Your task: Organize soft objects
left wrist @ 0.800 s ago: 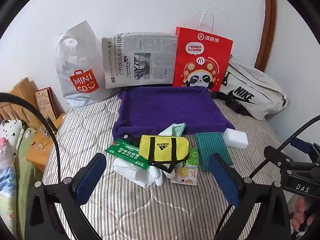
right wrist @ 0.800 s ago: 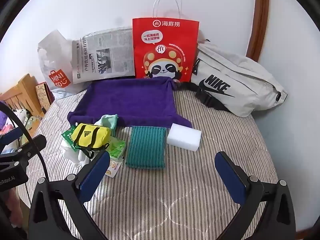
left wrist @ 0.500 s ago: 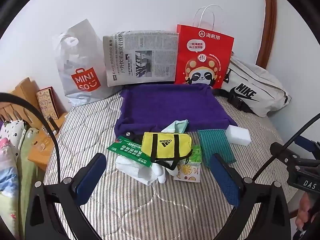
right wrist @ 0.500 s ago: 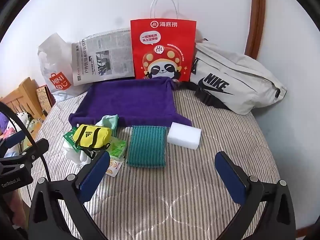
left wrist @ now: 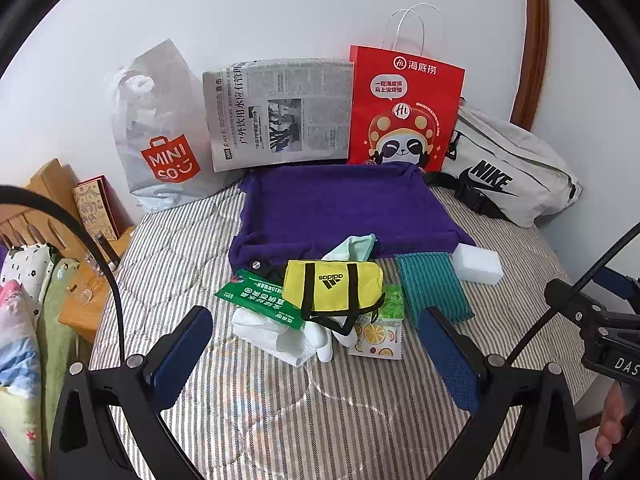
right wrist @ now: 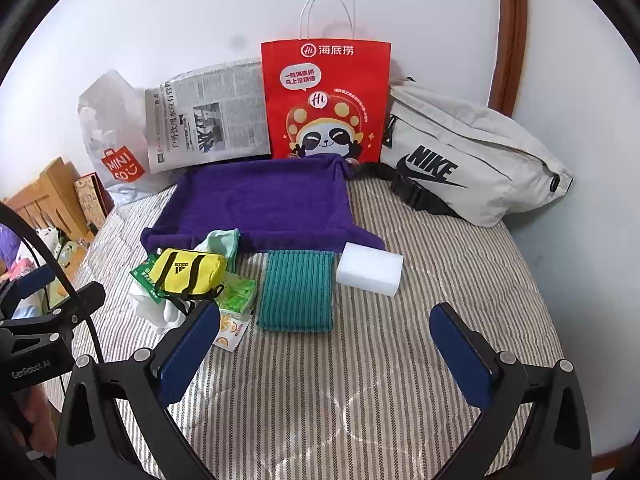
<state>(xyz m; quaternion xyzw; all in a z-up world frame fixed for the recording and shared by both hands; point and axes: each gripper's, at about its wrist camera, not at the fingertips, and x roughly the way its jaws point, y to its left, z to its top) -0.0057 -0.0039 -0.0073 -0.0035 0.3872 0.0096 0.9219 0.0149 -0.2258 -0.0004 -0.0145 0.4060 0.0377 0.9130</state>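
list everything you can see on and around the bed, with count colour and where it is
purple tray: 1, purple cloth, mid bed, nothing inside
yellow pouch: 1, yellow and black, atop the pile before the tray
green packet: 1, green, under the pouch's left end
white cloth: 1, white, bottom of the pile
mint cloth: 1, pale green, against the tray's front rim
tissue packs: at least 2, green and lemon print, right of the pouch
teal cloth: 1, teal ribbed, flat beside the pile
sponge: 1, white, right of the teal cloth
plastic bag, newspaper, paper bag, waist bag: 1 each, along the wall
left gripper: jaws open, empty
right gripper: jaws open, empty
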